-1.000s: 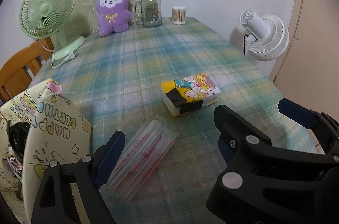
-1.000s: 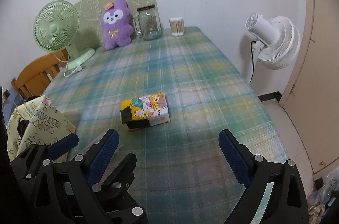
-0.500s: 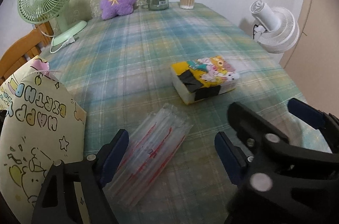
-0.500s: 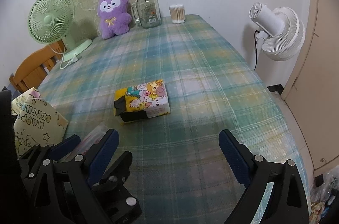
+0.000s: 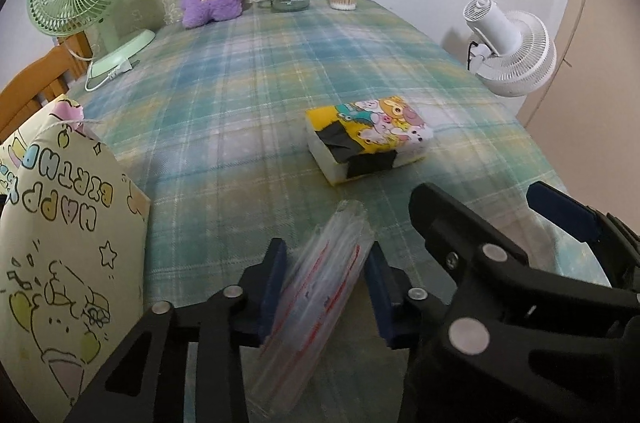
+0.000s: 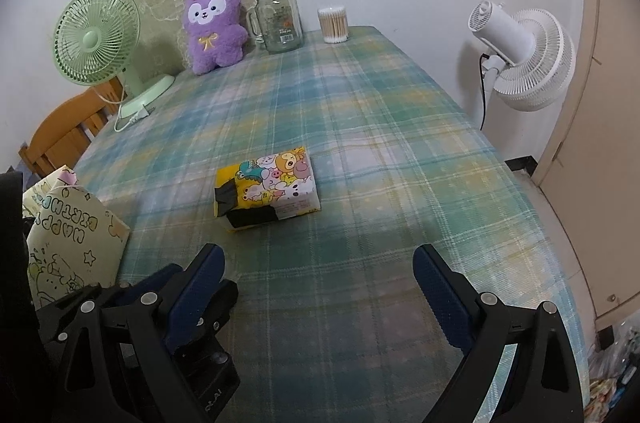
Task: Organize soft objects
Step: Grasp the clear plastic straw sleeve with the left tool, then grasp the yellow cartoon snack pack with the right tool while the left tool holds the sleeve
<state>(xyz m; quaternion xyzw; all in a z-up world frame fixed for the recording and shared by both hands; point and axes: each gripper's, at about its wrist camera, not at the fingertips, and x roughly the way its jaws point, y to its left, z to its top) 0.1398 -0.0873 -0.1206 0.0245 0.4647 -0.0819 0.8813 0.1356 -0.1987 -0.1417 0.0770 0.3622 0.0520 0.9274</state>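
A clear plastic packet with red print (image 5: 320,299) stands tilted on its edge between the blue pads of my left gripper (image 5: 326,289). The jaws are closing and both pads press on the packet's sides. A cartoon-printed tissue pack (image 5: 368,139) lies flat on the plaid tablecloth just beyond it. My right gripper (image 6: 320,275) hangs open over the cloth with nothing between its fingers, nearer the front edge than the tissue pack (image 6: 268,183). A purple plush toy (image 6: 214,23) leans against the back wall.
A yellow "Happy Birthday" gift bag (image 5: 60,243) stands at the left table edge. A green desk fan (image 6: 98,35), a glass jar (image 6: 278,19) and a cotton swab tub (image 6: 333,25) line the back. A white fan (image 6: 524,63) stands right of the table, a wooden chair (image 6: 64,135) left.
The left gripper's jaws have come together from wide apart onto the plastic packet, which has tipped from lying flat to standing on its edge. The right gripper has stayed open and in place.
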